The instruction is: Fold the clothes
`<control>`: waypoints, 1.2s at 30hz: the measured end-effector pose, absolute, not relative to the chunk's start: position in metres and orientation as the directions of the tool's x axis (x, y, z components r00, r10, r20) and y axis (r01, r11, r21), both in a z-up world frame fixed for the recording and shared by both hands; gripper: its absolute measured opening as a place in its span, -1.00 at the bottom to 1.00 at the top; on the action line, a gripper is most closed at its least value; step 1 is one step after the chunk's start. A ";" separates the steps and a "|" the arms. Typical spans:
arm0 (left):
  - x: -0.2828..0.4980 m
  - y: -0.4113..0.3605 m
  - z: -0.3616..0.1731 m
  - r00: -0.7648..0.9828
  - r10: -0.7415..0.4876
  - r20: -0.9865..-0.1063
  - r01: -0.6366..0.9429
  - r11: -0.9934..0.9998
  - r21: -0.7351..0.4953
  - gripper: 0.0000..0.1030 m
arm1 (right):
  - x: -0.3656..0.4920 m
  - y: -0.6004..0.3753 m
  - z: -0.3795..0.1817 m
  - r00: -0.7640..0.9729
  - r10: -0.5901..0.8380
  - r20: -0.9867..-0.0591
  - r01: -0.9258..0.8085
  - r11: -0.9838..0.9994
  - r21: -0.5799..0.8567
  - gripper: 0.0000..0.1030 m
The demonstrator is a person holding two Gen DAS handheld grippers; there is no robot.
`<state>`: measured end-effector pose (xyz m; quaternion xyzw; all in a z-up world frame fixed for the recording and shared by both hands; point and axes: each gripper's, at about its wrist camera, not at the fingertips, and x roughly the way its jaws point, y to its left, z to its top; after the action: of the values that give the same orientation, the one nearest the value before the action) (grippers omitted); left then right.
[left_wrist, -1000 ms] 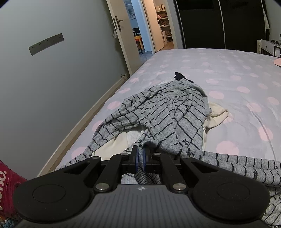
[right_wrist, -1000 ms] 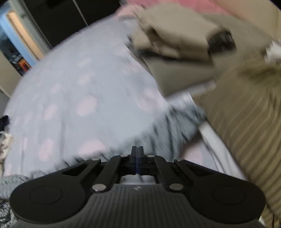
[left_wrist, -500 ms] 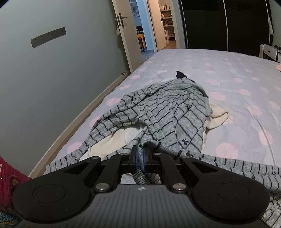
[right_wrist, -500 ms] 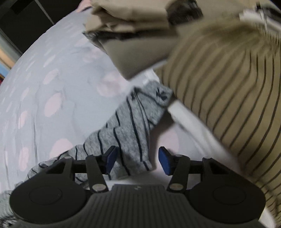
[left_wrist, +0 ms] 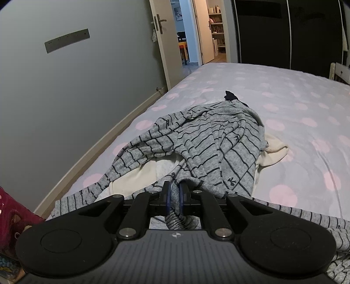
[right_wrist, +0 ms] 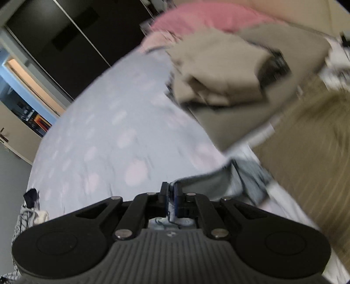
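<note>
Now clamping a fold of the grey striped garment (right_wrist: 221, 185) with the right gripper (right_wrist: 172, 196), jaws spread wide around that same cloth half a second ago and now pinched nearly together on its edge. Trailing away toward 2 o'clock in the blurred right wrist view, with folded beige clothes (right_wrist: 221, 87) stacked toward 1 o'clock and a pink cloth (right_wrist: 203, 17) beyond them at 12. Lying at 3 o'clock, a tan striped textile (right_wrist: 310, 163), too blurred to name further.

Gripping the grey striped garment (left_wrist: 210, 142) in the left gripper (left_wrist: 174, 192) as well, jaws clenched on a bunched ribbed edge, as in the earlier frames. Spreading out from the jaws toward 12 o'clock across the polka-dot bed sheet (left_wrist: 295, 109), the bulk of the garment heaped over a cream garment (left_wrist: 273, 148) peeking out at 2 o'clock and at 10. Stretching toward 4 o'clock, a striped sleeve running out of the left view. Poking out at the far tip of the heap, a small dark piece (left_wrist: 230, 95). Standing open at 12 o'clock, the bedroom door (left_wrist: 159, 37); showing at 8 o'clock, a red object (left_wrist: 13, 214).
</note>
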<state>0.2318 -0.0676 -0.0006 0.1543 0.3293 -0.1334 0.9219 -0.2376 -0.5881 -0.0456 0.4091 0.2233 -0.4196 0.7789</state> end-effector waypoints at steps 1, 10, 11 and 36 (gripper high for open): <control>0.231 -0.068 0.000 0.747 -0.141 -0.649 0.347 0.916 0.201 -0.89 | -0.231 -0.593 -0.042 0.542 -0.487 -0.684 0.840 0.319 0.439 -0.91; 0.230 -0.076 -0.003 0.756 -0.115 -0.644 0.362 0.893 0.266 -0.89 | -0.199 -0.617 -0.042 0.460 -0.561 -0.688 0.882 0.377 0.283 -0.58; 0.230 -0.077 -0.004 0.757 -0.112 -0.644 0.365 0.890 0.274 -0.89 | -0.200 -0.615 -0.044 0.467 -0.551 -0.691 0.876 0.397 0.275 -0.53; 0.226 -0.069 -0.002 0.763 -0.098 -0.640 0.347 0.896 0.277 -0.89 | -0.277 -0.604 -0.121 0.387 -0.344 -0.855 0.921 0.180 0.345 -0.10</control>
<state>0.2259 -0.0691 -0.0018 0.1931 0.3226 -0.1210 0.9187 -0.2768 -0.6036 -0.1210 0.4528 0.3187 -0.4525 0.6990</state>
